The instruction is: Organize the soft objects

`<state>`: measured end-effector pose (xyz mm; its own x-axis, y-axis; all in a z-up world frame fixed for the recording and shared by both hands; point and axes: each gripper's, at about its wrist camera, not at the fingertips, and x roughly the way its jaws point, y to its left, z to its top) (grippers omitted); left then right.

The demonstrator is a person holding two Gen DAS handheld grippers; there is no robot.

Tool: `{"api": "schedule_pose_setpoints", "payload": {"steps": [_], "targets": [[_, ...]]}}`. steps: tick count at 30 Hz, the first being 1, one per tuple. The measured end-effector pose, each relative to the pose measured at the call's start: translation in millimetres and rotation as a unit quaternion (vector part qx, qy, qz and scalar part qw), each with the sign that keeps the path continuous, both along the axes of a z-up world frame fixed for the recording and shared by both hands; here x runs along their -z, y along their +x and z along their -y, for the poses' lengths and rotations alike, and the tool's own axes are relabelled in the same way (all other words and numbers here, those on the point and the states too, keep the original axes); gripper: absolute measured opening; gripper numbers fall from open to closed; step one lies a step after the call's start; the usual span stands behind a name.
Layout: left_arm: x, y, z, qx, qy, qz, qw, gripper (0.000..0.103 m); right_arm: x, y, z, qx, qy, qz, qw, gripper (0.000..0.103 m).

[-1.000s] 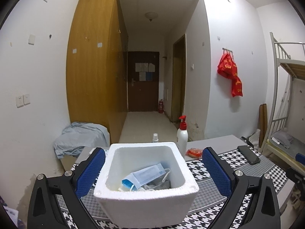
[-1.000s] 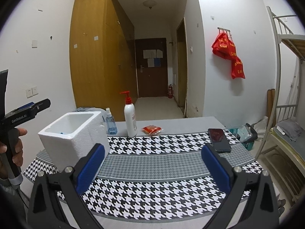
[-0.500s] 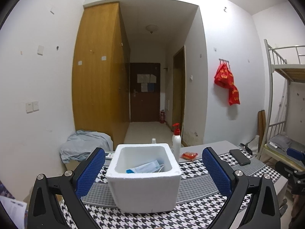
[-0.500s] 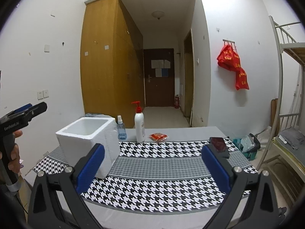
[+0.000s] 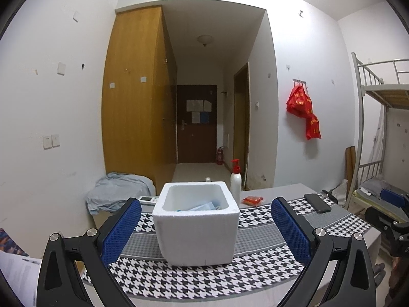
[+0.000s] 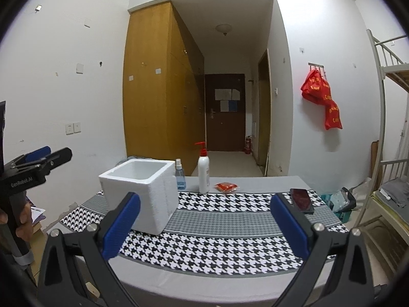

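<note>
Both the left gripper (image 5: 205,227) and right gripper (image 6: 204,223) hang spread wide and empty above the houndstooth-patterned tablecloth (image 6: 230,232). The square white foam box (image 5: 195,221) holds pale soft packets (image 5: 202,206); white walls, wooden wardrobe (image 6: 158,89).

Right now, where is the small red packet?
In the right wrist view the red packet lies on the table's plain grey far strip, just right of the white pump bottle and left of the phone.
</note>
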<state>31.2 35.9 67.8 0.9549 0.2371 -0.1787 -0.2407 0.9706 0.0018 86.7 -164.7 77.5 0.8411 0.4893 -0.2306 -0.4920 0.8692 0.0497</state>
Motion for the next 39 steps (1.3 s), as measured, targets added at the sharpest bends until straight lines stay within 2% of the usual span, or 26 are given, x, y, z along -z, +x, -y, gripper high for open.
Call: {"api": "schedule_pose_setpoints", "payload": {"steps": [11,19,28,35,39], "targets": [[19.3,-30.0,3.4,-0.002,-0.015,0.003,0.9999,0.102,8.0,-27.3,-4.4,-0.018,0.005,0.008,1.000,0.103],[33.9,-52.3,5.8,-0.007,-0.012,0.012,0.9998,0.102,18.6,-48.5,-8.8,-0.034,0.005,0.015,0.999,0.103],[49.9,-64.9,6.7,-0.022,-0.018,0.014,0.9995,0.102,30.7,-64.7,-16.3,-0.049,0.002,0.018,0.999,0.103],[68.2,-72.9,10.3,-0.035,-0.009,0.011,0.9993,0.102,46.2,-74.2,-14.9,-0.039,0.004,0.015,0.999,0.103],[75.2,-75.6,10.5,-0.032,-0.016,0.011,0.9993,0.102,50.8,-77.2,-14.8,-0.041,0.005,0.013,0.999,0.103]]}}
